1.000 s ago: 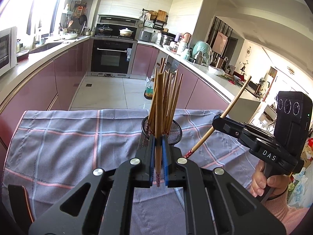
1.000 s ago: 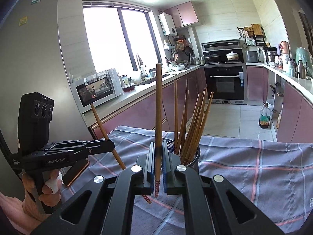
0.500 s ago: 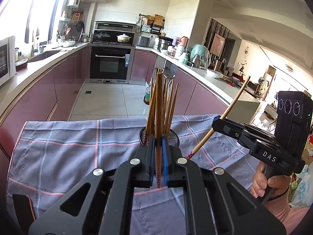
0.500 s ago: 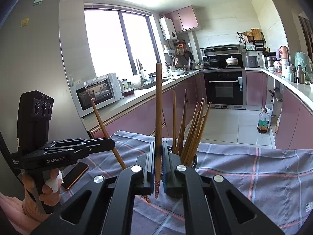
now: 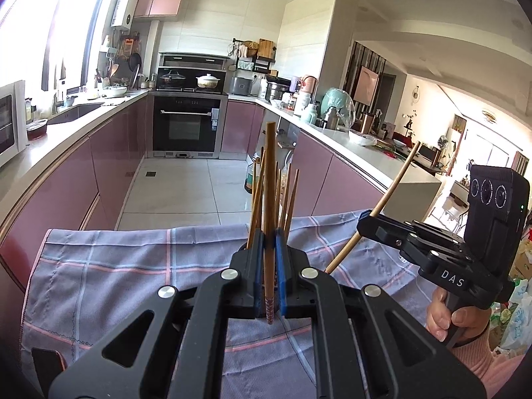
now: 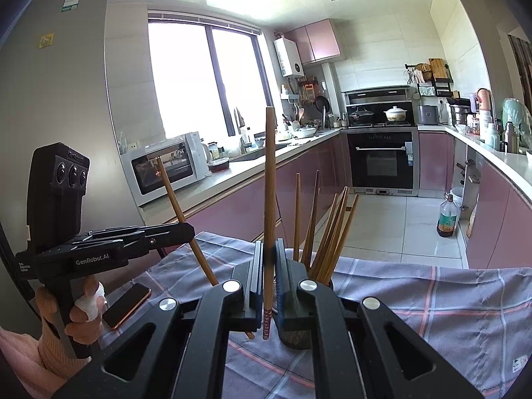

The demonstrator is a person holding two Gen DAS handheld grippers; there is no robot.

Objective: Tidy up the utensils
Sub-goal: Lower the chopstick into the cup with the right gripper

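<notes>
Nearest in the left wrist view, the left tongs (image 5: 270, 279) are seen pressed together on a single brown chopstick (image 5: 270, 199), which is held upright with its patterned tip poking out below the blue pads. In the right wrist view, the right tongs (image 6: 268, 282) are likewise pinching a second chopstick (image 6: 268, 183), also upright, tip downward.

Just beyond both tongs, a dark mesh holder (image 6: 296, 332) is seen standing on a desk covered by a grey checked cloth (image 5: 116, 266). A bundle of chopsticks (image 6: 329, 229) is already fanned out inside it, leaning mostly to one side. A phone (image 6: 126, 304) lies on the cloth near the person's left hand (image 6: 84, 316).

The step in hand is judged to be the dropping of each held chopstick into the holder. It would be done best one at a time, so that the two tools are not crowded over the small opening. Each stick should be kept vertical, centred over a free gap among the standing sticks, and lowered until its tip is inside the rim before the grip is released. A release from too high, or at a tilt, risks a bounce off the rim or the bundle.

Farther off, pink kitchen cabinets (image 5: 66, 183), an oven (image 5: 186, 129) and a bright window (image 6: 199, 79) are visible.
</notes>
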